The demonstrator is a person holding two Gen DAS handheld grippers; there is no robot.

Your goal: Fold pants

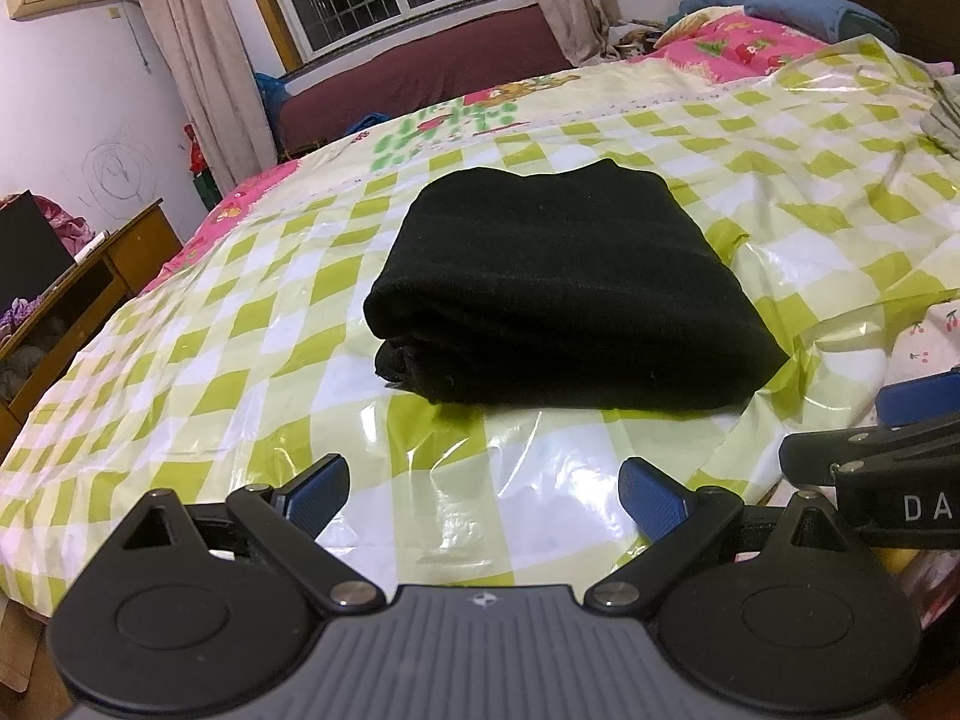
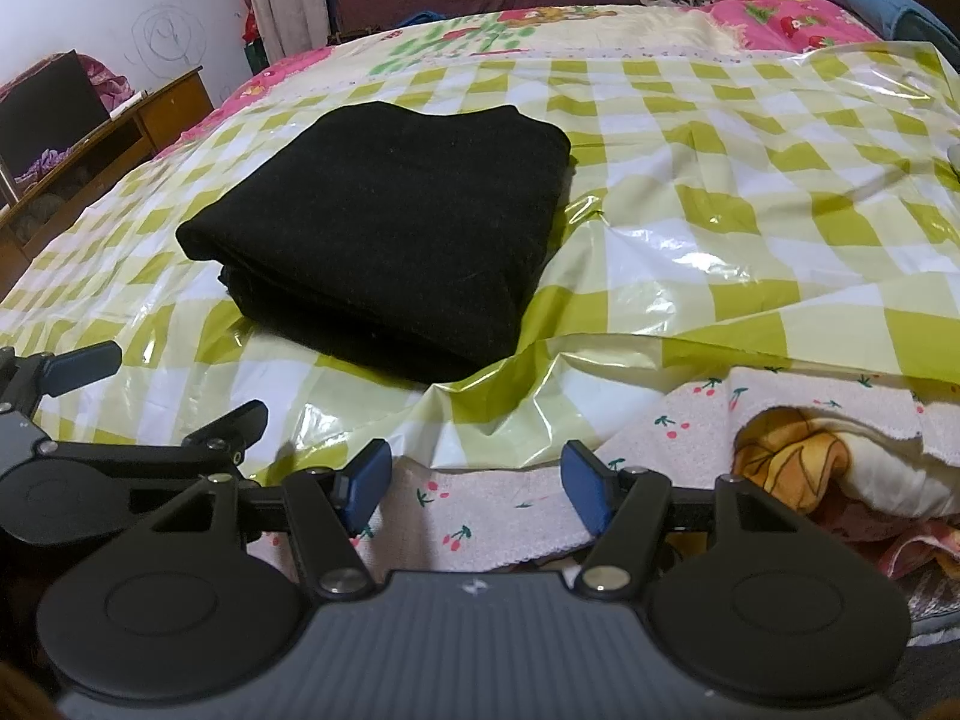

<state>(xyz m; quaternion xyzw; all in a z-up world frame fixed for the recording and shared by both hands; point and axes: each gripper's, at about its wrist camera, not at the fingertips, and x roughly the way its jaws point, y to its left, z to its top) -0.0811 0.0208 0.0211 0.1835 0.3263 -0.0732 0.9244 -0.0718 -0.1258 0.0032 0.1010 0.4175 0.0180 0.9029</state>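
Note:
The black pants (image 1: pixel 558 282) lie folded into a thick rectangular stack on the green-and-white checked plastic sheet (image 1: pixel 228 324) on the bed. They also show in the right wrist view (image 2: pixel 390 228). My left gripper (image 1: pixel 483 492) is open and empty, held back from the near edge of the stack. My right gripper (image 2: pixel 474 486) is open and empty, near the bed's front edge, to the right of the stack. The left gripper also shows at the left of the right wrist view (image 2: pixel 174 390).
A pink strawberry quilt (image 1: pixel 738 48) and blue pillows (image 1: pixel 810 6) lie at the bed's far end. A wooden cabinet (image 1: pixel 90 294) stands left of the bed. A cherry-print blanket (image 2: pixel 690 438) hangs at the front edge. A window with curtains is behind.

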